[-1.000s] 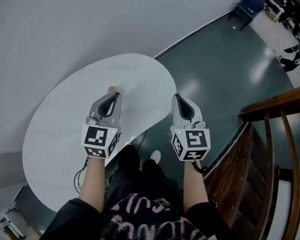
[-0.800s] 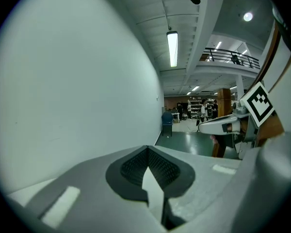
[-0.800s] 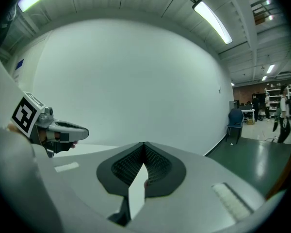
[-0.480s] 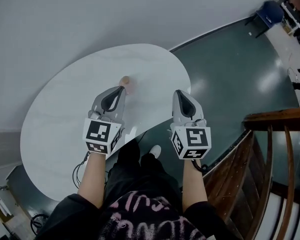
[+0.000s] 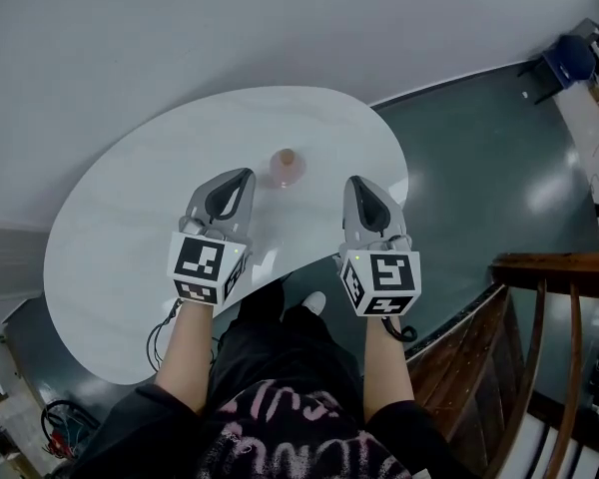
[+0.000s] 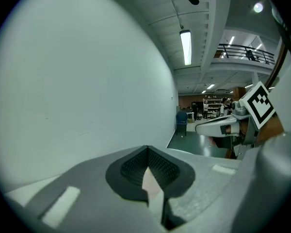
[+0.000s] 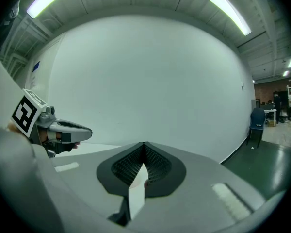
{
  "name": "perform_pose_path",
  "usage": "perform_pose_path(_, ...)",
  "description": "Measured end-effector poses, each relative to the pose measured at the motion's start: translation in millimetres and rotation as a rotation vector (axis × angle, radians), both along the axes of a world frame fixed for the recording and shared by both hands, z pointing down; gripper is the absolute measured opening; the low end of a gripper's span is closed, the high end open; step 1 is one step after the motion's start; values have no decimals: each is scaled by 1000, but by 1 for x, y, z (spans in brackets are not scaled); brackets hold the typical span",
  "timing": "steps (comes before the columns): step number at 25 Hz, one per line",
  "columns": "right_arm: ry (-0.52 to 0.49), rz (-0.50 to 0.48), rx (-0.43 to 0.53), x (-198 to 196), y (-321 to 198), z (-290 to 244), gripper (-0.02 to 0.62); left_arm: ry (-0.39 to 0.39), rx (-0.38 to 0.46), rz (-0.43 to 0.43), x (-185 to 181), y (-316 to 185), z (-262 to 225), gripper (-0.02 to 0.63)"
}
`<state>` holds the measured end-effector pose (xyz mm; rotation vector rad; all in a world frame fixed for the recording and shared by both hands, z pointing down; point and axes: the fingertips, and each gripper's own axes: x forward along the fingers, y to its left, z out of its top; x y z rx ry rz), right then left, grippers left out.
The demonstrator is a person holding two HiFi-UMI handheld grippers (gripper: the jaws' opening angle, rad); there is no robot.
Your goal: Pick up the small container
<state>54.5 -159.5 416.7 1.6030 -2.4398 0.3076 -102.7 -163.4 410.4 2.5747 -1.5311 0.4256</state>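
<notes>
Change: The small pinkish round container with a brownish cap (image 5: 287, 166) is now showing whole and clear of both grippers, where half a second ago it was peeking out just past the left gripper's tip.
Container: It is standing upright on the white oval table (image 5: 140, 208), toward the far edge, between the two gripper tips and slightly ahead of them, touching neither.
Left gripper: The grey left gripper (image 5: 242, 178) is hovering over the table, pointing forward, with its jaws meeting at the tips and gripping nothing.
Right gripper: The grey right gripper (image 5: 356, 184) is hovering level with the left one near the table's edge, its jaws likewise pressed together at the tips and holding nothing.
Progress: The pickup is not yet beginning; the container is sitting untouched.
Remaining: By my reading, one gripper is needing to open, move around the container, close on it and lift.
</notes>
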Motion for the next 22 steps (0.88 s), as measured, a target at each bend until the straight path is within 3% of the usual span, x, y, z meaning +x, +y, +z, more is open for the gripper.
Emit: perform_pose_path(22,4,6,-48,1,-2,24,12,15,-41,10,9,-6,23,2)
